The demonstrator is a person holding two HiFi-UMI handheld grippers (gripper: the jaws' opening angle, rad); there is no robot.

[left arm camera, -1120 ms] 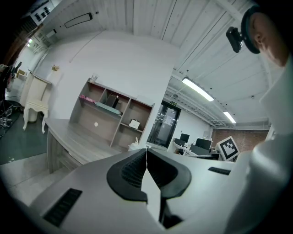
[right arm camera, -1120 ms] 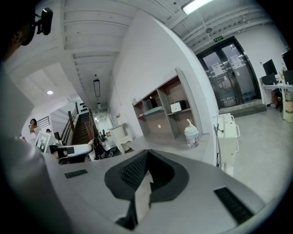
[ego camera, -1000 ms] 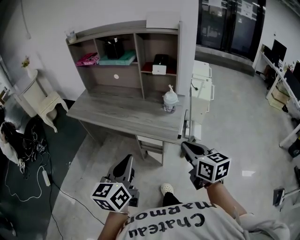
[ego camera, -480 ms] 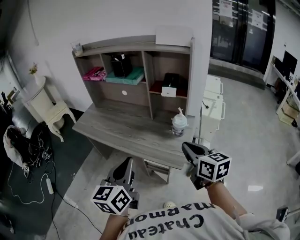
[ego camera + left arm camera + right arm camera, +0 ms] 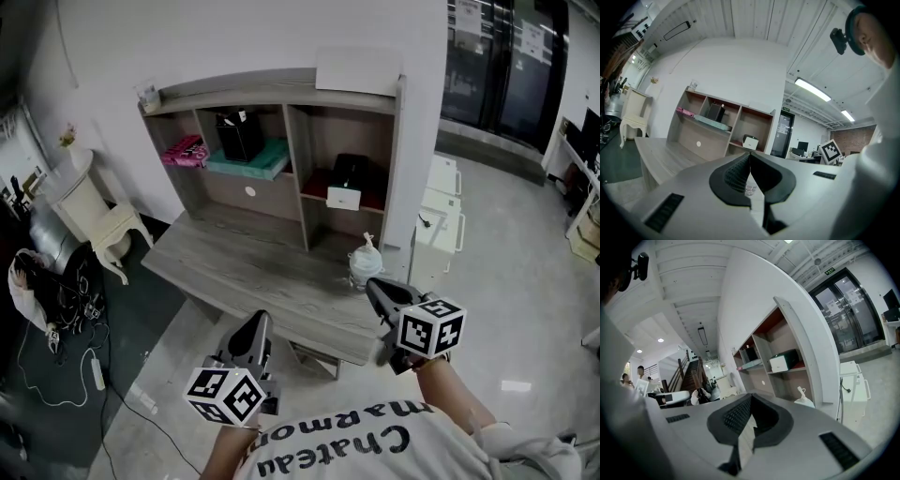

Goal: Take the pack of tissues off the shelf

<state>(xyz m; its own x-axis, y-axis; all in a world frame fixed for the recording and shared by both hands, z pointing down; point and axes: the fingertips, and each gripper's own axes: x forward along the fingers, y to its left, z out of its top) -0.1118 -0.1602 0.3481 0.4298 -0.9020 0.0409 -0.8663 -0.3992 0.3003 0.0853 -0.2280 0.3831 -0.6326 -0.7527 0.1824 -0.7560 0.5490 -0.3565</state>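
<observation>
A grey shelf unit point(image 5: 298, 90) stands at the back of a wooden desk point(image 5: 234, 267). Its upper left compartment holds a pink soft pack point(image 5: 185, 150); I cannot tell for sure that it is the tissues. Beside it are a black box point(image 5: 238, 134) on a flat teal pack point(image 5: 251, 159), and a black and white box point(image 5: 347, 183) in the right compartment. My left gripper point(image 5: 258, 322) is shut and empty, short of the desk's front edge. My right gripper point(image 5: 372, 284) is shut and empty over the desk's front right corner. Both point level at the shelf.
A knotted clear bag point(image 5: 366, 266) sits on the desk just ahead of the right gripper. White cabinets point(image 5: 442, 217) stand right of the desk, a cream side table point(image 5: 89, 202) left of it. Cables and a power strip point(image 5: 142, 397) lie on the floor at the left.
Both grippers have come forward toward the desk, which now looks nearer and larger. The right one has passed from over the floor to over the desk's corner. Both stay shut.
</observation>
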